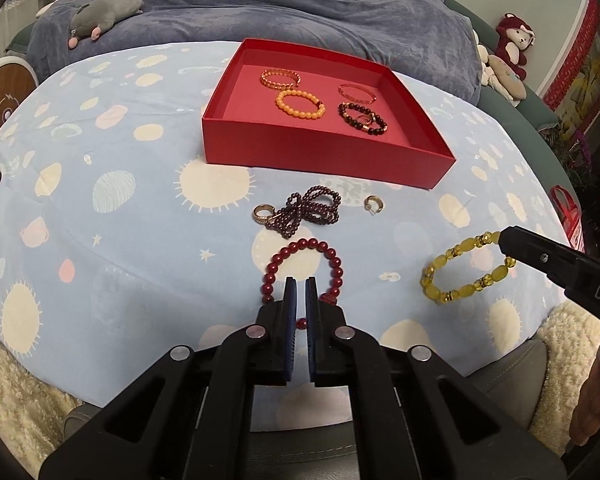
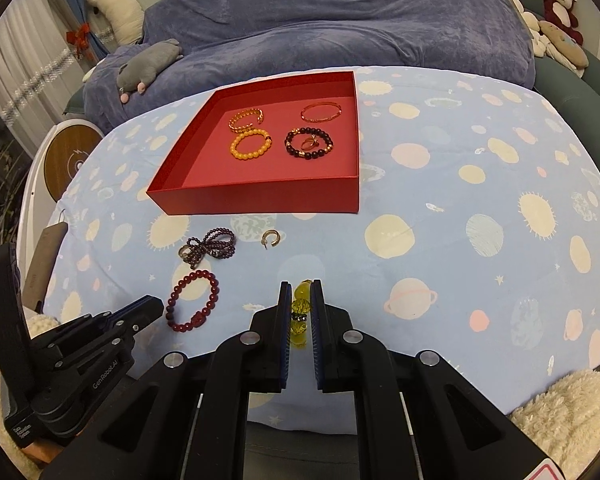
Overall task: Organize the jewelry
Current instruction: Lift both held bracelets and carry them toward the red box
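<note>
The left claw (image 1: 300,286) pinched the dark red bead bracelet (image 1: 302,270) and the right claw (image 2: 301,292) the yellow bead bracelet (image 1: 466,268), both near the surface's front edge. Each should be carried level to the red cardboard box (image 2: 260,202) without letting beads snag.

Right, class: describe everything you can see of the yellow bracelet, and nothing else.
The yellow bracelet is a loop of glossy, translucent beads, large oval pale yellow ones alternating with small faceted amber ones, glass or resin by the look. The right gripper is shut on a few beads at one side; the left wrist view shows the loop hanging open from the gripper tip above the blue patterned cloth, right of the dark red bracelet and outside the red box.
</note>
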Tool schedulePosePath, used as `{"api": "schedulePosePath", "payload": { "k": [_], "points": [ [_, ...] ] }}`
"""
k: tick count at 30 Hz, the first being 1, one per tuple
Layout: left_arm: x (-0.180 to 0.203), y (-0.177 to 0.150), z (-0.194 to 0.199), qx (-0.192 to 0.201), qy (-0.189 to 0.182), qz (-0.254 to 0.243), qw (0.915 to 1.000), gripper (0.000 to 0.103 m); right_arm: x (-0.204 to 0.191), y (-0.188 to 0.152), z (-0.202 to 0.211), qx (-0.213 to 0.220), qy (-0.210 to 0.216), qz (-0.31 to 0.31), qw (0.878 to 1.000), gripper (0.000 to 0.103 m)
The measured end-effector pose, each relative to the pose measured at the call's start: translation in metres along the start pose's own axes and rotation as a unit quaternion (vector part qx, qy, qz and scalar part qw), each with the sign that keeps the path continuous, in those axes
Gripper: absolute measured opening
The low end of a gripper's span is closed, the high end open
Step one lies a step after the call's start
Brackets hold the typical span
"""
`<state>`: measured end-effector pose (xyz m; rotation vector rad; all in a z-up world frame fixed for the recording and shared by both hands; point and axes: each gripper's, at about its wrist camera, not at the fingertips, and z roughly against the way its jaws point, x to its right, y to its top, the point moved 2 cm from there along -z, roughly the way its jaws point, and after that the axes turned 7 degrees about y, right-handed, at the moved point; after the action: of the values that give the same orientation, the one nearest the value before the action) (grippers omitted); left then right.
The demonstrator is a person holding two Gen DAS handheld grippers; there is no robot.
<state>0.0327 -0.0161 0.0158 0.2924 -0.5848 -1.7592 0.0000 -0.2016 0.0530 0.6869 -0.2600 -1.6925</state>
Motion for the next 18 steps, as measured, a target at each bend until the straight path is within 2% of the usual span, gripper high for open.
{"api": "schedulePosePath", "payload": {
  "k": [5,8,9,11,12,18],
  "points": [
    [-0.005,0.010,0.008,0.007,-0.006,0.015,0.9998,0.004,-0.003,0.008,0.010,0.013,0.006,-0.001,1.000,0.009],
    [-0.007,0.007,0.000,-0.004,0.000,0.012,0.9999,0.006,-0.002,0.008,0.011,0.014,0.008,-0.004,1.000,0.009],
    [-0.008,0.005,-0.005,-0.012,0.004,0.009,0.9999,0.009,-0.001,0.007,0.010,0.013,0.009,-0.005,1.000,0.009],
    [-0.009,0.000,-0.013,-0.017,0.017,0.004,0.9997,0.029,-0.001,0.005,0.009,0.010,0.010,-0.008,1.000,0.009],
    [-0.010,-0.001,-0.017,-0.018,0.025,0.002,0.9995,0.033,-0.001,0.003,0.007,0.008,0.011,-0.009,1.000,0.009],
    [-0.016,-0.002,-0.038,-0.028,0.047,-0.002,0.9985,0.034,-0.001,-0.001,0.003,0.003,0.016,-0.013,1.000,0.009]
  ]
}}
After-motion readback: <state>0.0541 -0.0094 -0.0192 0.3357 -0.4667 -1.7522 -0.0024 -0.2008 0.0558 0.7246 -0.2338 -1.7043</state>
